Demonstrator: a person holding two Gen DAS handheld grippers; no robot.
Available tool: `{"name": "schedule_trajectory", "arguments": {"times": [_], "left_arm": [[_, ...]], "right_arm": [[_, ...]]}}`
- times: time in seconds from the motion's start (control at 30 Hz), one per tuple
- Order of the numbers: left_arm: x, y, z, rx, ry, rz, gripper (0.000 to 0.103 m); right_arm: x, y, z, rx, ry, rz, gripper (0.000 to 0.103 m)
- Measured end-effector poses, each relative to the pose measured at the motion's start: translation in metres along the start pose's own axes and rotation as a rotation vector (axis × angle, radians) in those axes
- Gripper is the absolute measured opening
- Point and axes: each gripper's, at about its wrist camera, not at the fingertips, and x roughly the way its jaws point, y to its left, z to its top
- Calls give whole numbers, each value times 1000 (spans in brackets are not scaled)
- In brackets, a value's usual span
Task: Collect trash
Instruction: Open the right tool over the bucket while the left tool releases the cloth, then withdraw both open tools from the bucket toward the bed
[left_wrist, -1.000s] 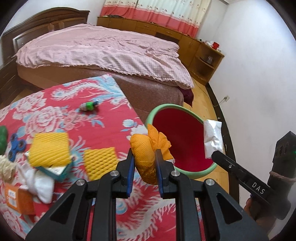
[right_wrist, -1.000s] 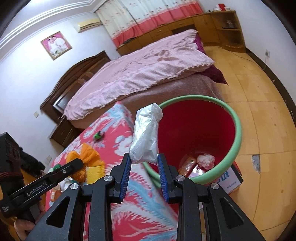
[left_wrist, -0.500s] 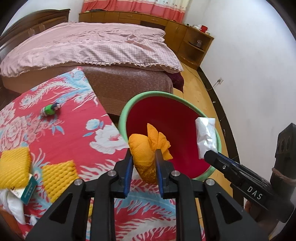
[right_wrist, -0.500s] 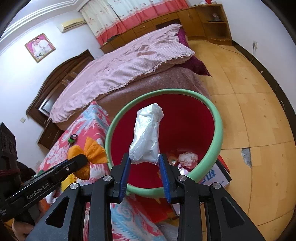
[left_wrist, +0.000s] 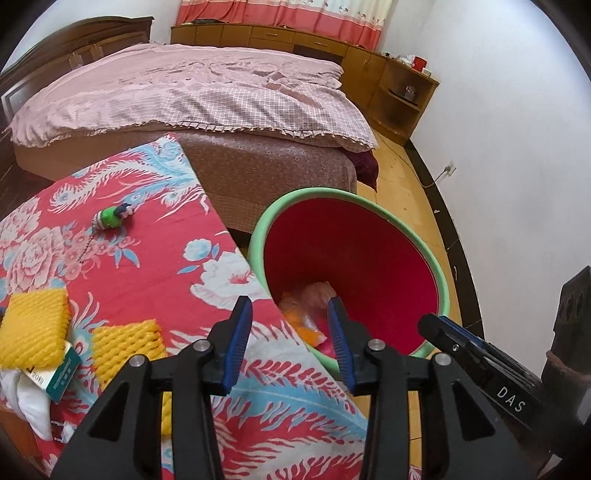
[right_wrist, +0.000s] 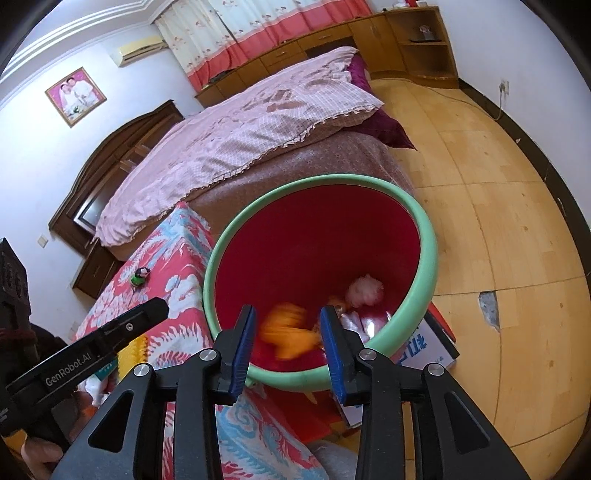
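Over the red bin (left_wrist: 369, 258) with its green rim, the left claw (left_wrist: 288, 332) hangs with its blue-padded jaws parting and nothing pinched between them. Beside it the right claw (right_wrist: 288, 332) is likewise easing apart, and no thing is gripped there either. Seen through its gap, an orange wrapper (right_wrist: 288, 332) shows as a blur inside the bin, with a whitish crumpled wad (right_wrist: 364, 290) and other scraps on the bin's floor. From the left wrist the same orange piece (left_wrist: 306, 325) looks sharper, low against the bin's near wall. Only the right wrist shows a blue-and-white box (right_wrist: 421, 350) on the floor against the bin's outer side. Only the left wrist shows what lies on the worktop (left_wrist: 147, 258), under its red flowered cloth: two yellow foam nets (left_wrist: 125, 343), one towards the left edge on a small green carton (left_wrist: 62, 373), and white tissue (left_wrist: 26, 402) at the near left corner. A small green toy (left_wrist: 110, 218) sits towards the far edge; the right wrist catches it too. Beyond the far edge stands a bed (left_wrist: 192, 99) with a pink cover.
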Motion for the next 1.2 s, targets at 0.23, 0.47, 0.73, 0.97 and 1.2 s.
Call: {"name": "schedule_trajectory", "arguments": {"times": [0.23,0.47,0.73,0.97,1.2], "left_arm": [[-19,12,-10,-39,-16,-2,42],[-45,34,-24,-77,-33,19,42],[-76,65,-44,-130,-62,66,44],[-103,102,-64,-213,-92,121,45],[-130,137,-82,-260,-129,205,50]], "right_arm": [[-11,6,-5,9,-9,8,44],[-23,18,-15,12,-12,19,51],[-28,42,-31,-23,10,46,57],[-28,69,-47,-79,27,58,59],[-23,98,-61,-120,51,79,64]]}}
